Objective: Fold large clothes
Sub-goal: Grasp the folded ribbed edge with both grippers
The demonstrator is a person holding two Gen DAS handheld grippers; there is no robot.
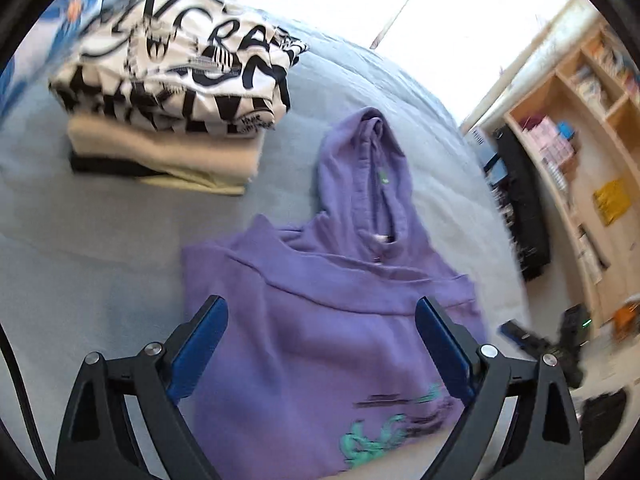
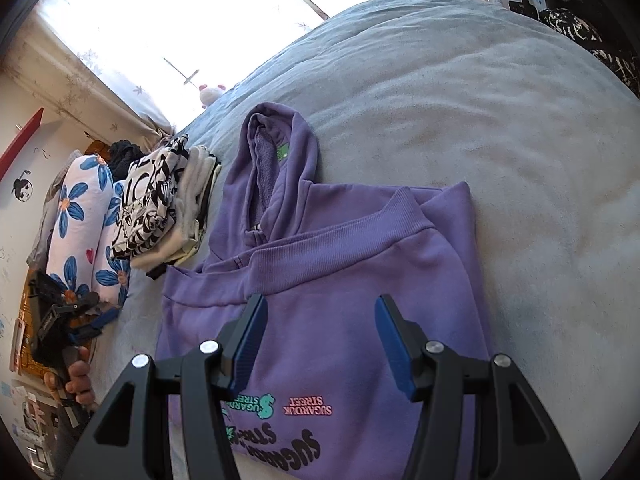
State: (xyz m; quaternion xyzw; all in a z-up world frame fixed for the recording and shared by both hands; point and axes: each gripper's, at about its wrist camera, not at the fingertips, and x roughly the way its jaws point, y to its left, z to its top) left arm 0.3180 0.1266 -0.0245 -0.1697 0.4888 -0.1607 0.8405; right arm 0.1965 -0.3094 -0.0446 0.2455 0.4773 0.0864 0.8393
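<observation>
A purple hoodie [image 1: 340, 264] lies folded on the grey-blue bed cover [image 1: 100, 240], its bottom hem doubled up toward the hood [image 1: 360, 168] and its printed lettering facing up. My left gripper [image 1: 320, 304] hovers over the folded body, open wide, with nothing between its blue pads. In the right wrist view the same hoodie [image 2: 340, 248] lies flat on the bed cover [image 2: 500, 120]. My right gripper [image 2: 322, 300] stands over the hoodie's near part, jaws apart and empty. No fabric is pinched by either one.
A stack of folded clothes [image 1: 172, 92], black-and-white print on top, sits left of the hood [image 2: 272, 152]. Flowered pillows [image 2: 80, 216] lie beyond the stack [image 2: 160, 208]. A wooden shelf unit [image 1: 580, 140] stands past the bed's right edge. A hand [image 2: 80, 376] shows at far left.
</observation>
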